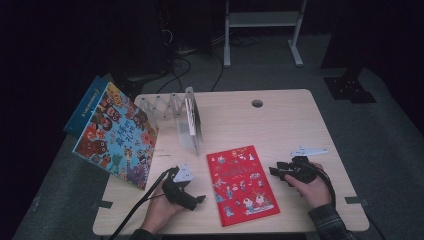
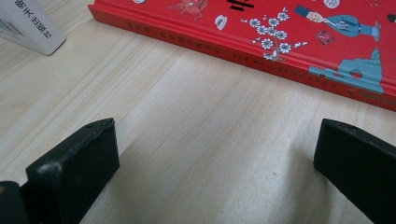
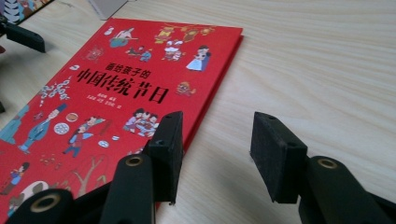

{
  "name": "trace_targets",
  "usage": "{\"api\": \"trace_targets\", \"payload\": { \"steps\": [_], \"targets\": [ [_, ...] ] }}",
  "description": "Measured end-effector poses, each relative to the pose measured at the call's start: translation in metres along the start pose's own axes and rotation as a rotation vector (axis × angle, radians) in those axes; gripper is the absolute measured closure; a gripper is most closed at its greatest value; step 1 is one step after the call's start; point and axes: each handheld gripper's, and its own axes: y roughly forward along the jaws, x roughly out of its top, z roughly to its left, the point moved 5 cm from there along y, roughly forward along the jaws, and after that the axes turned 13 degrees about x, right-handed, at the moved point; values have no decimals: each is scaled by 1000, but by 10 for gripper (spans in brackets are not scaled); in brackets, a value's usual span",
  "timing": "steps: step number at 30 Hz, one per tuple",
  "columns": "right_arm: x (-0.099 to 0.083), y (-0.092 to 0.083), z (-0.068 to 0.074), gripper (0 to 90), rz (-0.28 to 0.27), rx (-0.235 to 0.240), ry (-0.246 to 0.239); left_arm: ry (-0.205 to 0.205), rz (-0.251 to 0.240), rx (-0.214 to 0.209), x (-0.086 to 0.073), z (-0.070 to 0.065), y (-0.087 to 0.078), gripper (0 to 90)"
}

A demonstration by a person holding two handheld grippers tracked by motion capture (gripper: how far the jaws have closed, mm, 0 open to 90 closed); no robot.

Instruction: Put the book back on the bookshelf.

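A red picture book point(image 1: 242, 184) lies flat on the wooden table point(image 1: 280, 120) near its front edge. My left gripper point(image 1: 196, 194) rests to the left of the book, jaws pointing at its spine point(image 2: 261, 42). In the left gripper view its jaws point(image 2: 215, 144) stand wide open over bare wood, nothing between them. My right gripper point(image 1: 276, 173) sits at the book's right edge. In the right gripper view its jaws point(image 3: 217, 149) are partly open and hold nothing. One jaw hangs over the edge of the red cover point(image 3: 116, 93), the other over the table.
A colourful picture book point(image 1: 115, 135) leans at the table's left edge with a blue book point(image 1: 85, 107) behind it. A folding metal rack point(image 1: 162, 107) holds an upright white book point(image 1: 192, 122) at the back left. A cable hole point(image 1: 257, 103) is at the far side.
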Motion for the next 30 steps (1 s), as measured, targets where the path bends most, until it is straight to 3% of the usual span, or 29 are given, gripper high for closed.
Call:
{"api": "trace_targets", "payload": {
  "steps": [9,13,19,22,30],
  "targets": [
    [-1,12,7,547,24,37,14,44,-6,-30,9,-11,4,0],
    [-1,14,9,547,26,39,13,52,-25,-42,17,-18,6,0],
    [-1,15,9,548,26,38,11,98,-12,-53,24,-29,14,0],
    [0,15,7,551,23,37,9,79,-26,-72,29,-34,16,0],
    [1,20,6,559,33,52,23,107,-19,-98,32,-46,22,0]
  ]
}}
